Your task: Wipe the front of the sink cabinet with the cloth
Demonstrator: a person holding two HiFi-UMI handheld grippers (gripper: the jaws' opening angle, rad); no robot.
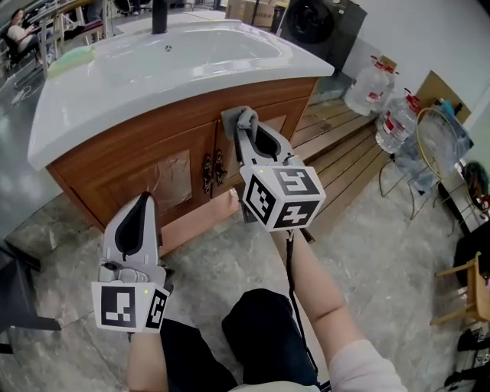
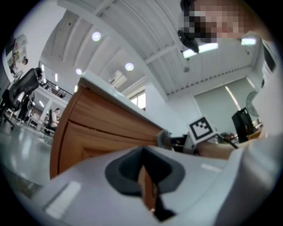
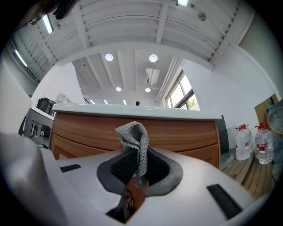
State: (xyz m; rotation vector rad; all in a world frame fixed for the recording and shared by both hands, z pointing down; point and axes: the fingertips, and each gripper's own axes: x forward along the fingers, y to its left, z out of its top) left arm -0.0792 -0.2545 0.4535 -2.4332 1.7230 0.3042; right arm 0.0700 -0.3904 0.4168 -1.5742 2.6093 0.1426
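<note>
The wooden sink cabinet (image 1: pixel 176 164) stands under a white basin (image 1: pixel 164 57), its two doors meeting at dark handles (image 1: pixel 213 170). My right gripper (image 1: pixel 240 122) is shut on a small grey cloth (image 1: pixel 235 116), held against the cabinet front just above the right door. In the right gripper view the grey cloth (image 3: pixel 134 140) sticks up from the closed jaws of the right gripper (image 3: pixel 135 176), with the cabinet (image 3: pixel 177 132) close ahead. My left gripper (image 1: pixel 142 205) is shut and empty, low in front of the left door. The left gripper (image 2: pixel 146 176) faces the cabinet (image 2: pixel 95 132) from below.
A wooden slatted platform (image 1: pixel 344 145) lies right of the cabinet, with large water bottles (image 1: pixel 398 122) and a wire chair (image 1: pixel 429 153) beyond. A black faucet (image 1: pixel 159 15) stands on the basin. A green sponge (image 1: pixel 73 57) rests on the rim. My knees (image 1: pixel 264 337) are below.
</note>
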